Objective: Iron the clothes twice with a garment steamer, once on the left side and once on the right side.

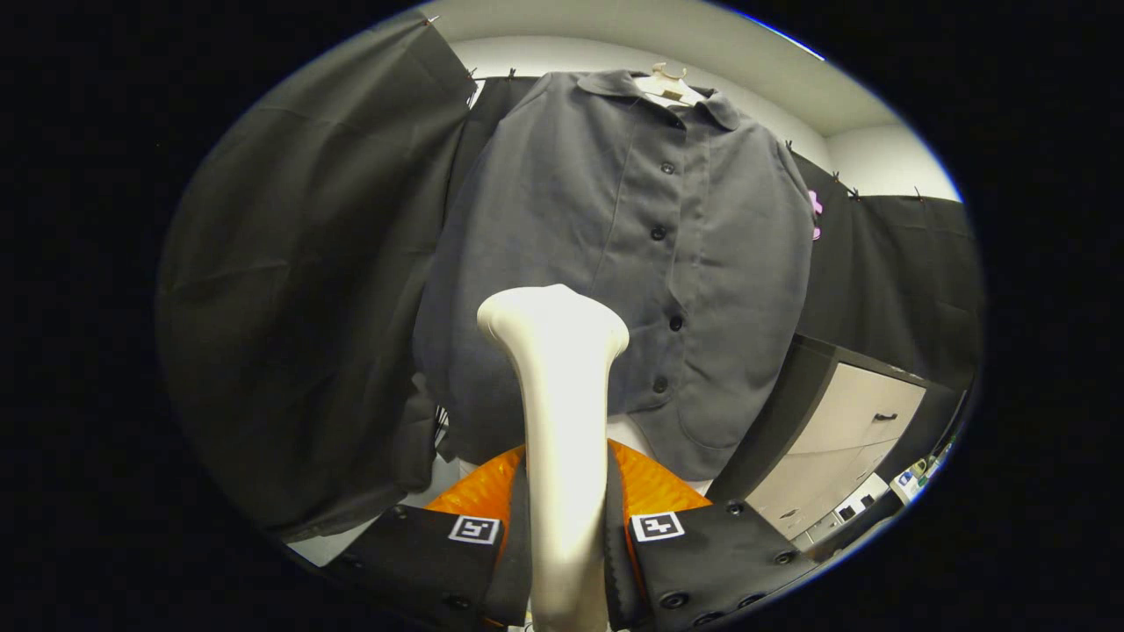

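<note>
Black cloth (299, 290) lines the booth behind and to the left of my tool; a pale cabinet (843, 448) with a dark handle stands low on the right. I see a grey button-front shirt (632, 254) hanging on a hanger (667, 85) against the cloth, buttons fastened, hem loose. My gripper (566, 535) is clamped on the steamer (558, 412): both fingers (518, 544) press its white handle from either side. Steamer stands upright, its flared head just in front of the shirt's lower left half. Contact with the fabric I cannot tell.
</note>
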`<state>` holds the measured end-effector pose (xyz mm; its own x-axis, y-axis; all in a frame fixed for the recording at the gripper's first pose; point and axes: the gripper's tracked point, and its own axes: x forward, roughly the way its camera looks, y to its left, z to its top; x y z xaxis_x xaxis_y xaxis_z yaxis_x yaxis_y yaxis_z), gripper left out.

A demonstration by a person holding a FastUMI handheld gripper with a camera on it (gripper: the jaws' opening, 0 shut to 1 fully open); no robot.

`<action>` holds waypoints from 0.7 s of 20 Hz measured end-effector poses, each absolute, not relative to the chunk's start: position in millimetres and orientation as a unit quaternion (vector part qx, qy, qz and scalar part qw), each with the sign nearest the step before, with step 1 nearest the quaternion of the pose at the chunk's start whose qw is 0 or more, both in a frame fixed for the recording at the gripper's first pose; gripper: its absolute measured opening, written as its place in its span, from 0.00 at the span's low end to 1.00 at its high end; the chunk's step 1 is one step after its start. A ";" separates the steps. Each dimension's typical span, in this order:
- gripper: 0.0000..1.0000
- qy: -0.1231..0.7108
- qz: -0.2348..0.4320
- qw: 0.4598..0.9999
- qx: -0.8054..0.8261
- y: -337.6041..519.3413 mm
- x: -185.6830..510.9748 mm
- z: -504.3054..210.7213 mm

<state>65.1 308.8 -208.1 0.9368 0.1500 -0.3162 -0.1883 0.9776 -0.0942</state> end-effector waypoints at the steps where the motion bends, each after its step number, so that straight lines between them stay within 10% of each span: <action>1: 0.41 0.148 0.085 0.983 -0.061 305.2 62.8 -198.3; 14: 0.41 0.059 0.050 0.995 -0.061 264.9 43.7 -72.2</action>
